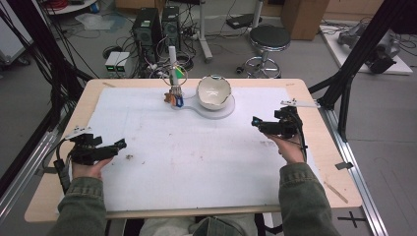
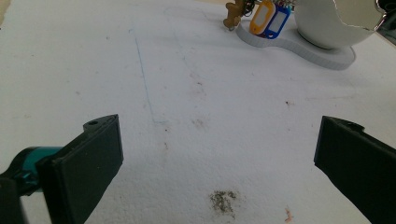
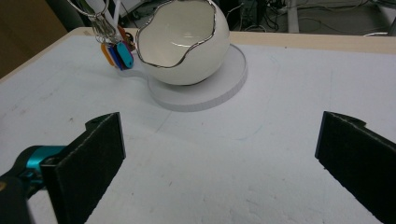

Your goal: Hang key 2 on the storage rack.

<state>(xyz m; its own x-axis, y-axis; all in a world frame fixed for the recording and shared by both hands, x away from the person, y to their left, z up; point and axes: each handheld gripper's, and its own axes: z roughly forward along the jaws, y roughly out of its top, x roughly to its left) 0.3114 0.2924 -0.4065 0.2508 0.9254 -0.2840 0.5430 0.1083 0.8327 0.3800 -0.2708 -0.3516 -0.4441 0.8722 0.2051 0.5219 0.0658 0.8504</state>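
A glossy white eggshell-shaped bowl (image 3: 182, 42) with a jagged silver rim stands empty on a flat round white base (image 3: 219, 88) at the table's (image 1: 314, 162) far middle; coloured key tags (image 3: 119, 53) hang just left. Both left tongs (image 2: 219, 154) and right tongs (image 3: 219, 154) are released, well apart.
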